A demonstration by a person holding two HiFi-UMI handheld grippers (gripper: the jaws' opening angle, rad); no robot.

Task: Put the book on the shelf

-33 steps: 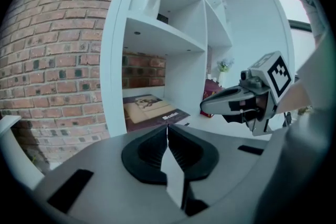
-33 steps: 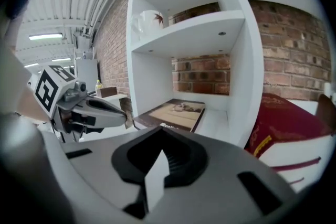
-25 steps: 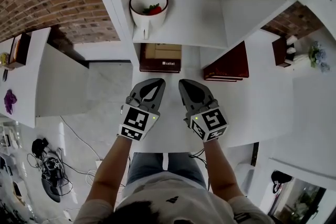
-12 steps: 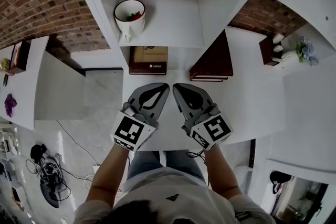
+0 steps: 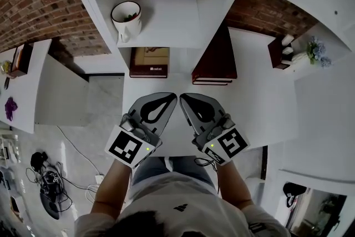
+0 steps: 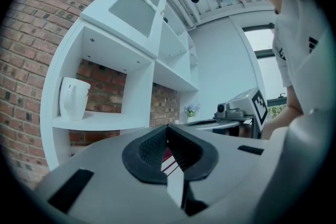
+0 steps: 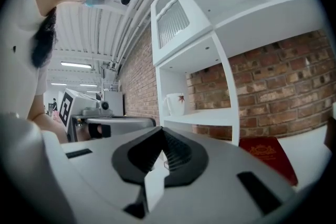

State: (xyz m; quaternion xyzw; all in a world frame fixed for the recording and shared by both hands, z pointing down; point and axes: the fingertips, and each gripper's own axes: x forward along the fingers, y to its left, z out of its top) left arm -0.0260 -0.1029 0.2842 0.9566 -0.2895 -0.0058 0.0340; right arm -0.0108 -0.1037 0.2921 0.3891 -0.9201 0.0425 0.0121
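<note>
While both tools are hovering level above the near part of the white table [image 5: 260, 108], the scene is reading like this from the left. A white mug [image 5: 126, 19] is standing on the upper board of the shelf [image 5: 183, 25], and under it a brown labelled volume [image 5: 148, 62] is lying in the lower compartment; whether that is a book I cannot tell. The left gripper [image 5: 172, 97] is pointing away from the person with its jaws pressed together and nothing between them. The right gripper [image 5: 183, 98], just beside it, is doing the same, closed on nothing. The dark red book [image 5: 216, 58] is lying outside the shelf, on the table just beside its right wall. It is sitting far and right of both tips, its long axis running near to far and its page edge facing the person. Judging by this, the right gripper is nearer to it, and any grasp would be meeting that near short edge.
</note>
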